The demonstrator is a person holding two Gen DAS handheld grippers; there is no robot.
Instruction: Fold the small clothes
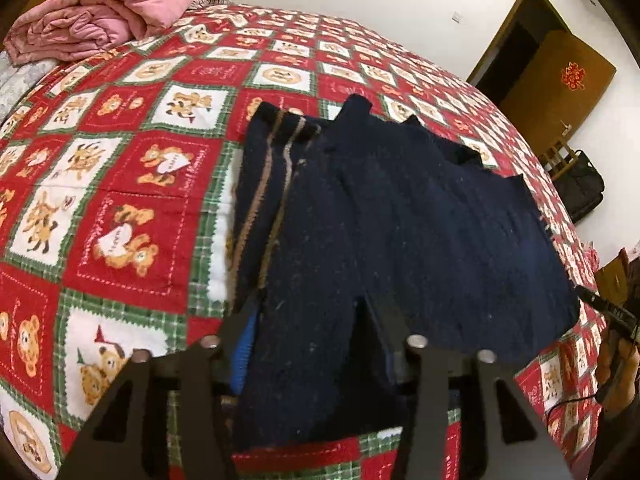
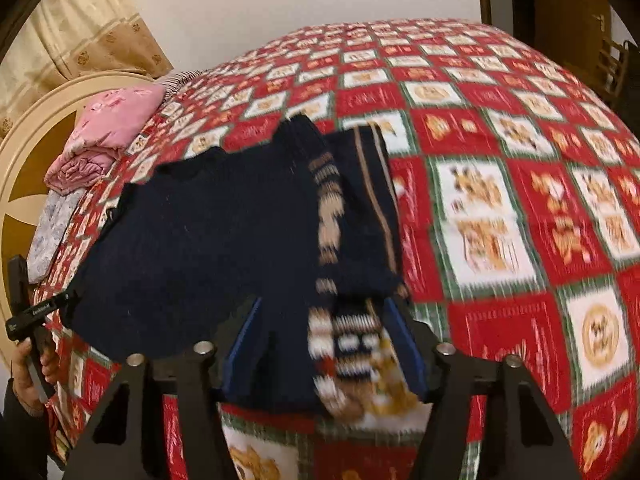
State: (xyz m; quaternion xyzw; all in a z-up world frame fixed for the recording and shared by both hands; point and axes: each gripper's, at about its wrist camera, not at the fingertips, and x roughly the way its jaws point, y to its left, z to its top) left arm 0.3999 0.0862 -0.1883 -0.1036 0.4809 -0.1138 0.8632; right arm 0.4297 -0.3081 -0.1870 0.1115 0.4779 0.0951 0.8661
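A small navy knit sweater (image 1: 392,216) with tan stripes lies half folded on the red teddy-bear bedspread (image 1: 120,184). My left gripper (image 1: 308,320) has its near hem between its fingers, and cloth hangs down over them. In the right wrist view the same sweater (image 2: 208,248) shows its patterned front (image 2: 348,344) turned up. My right gripper (image 2: 324,312) holds the other end of the hem between its blue-padded fingers (image 2: 240,332). How tightly each pair of jaws is shut is hidden by cloth.
A folded pink quilt (image 1: 92,16) lies at the head of the bed, also in the right wrist view (image 2: 108,128). A brown door (image 1: 556,80) and a dark bag (image 1: 580,188) stand past the far bedside. The round headboard (image 2: 36,152) is at the left.
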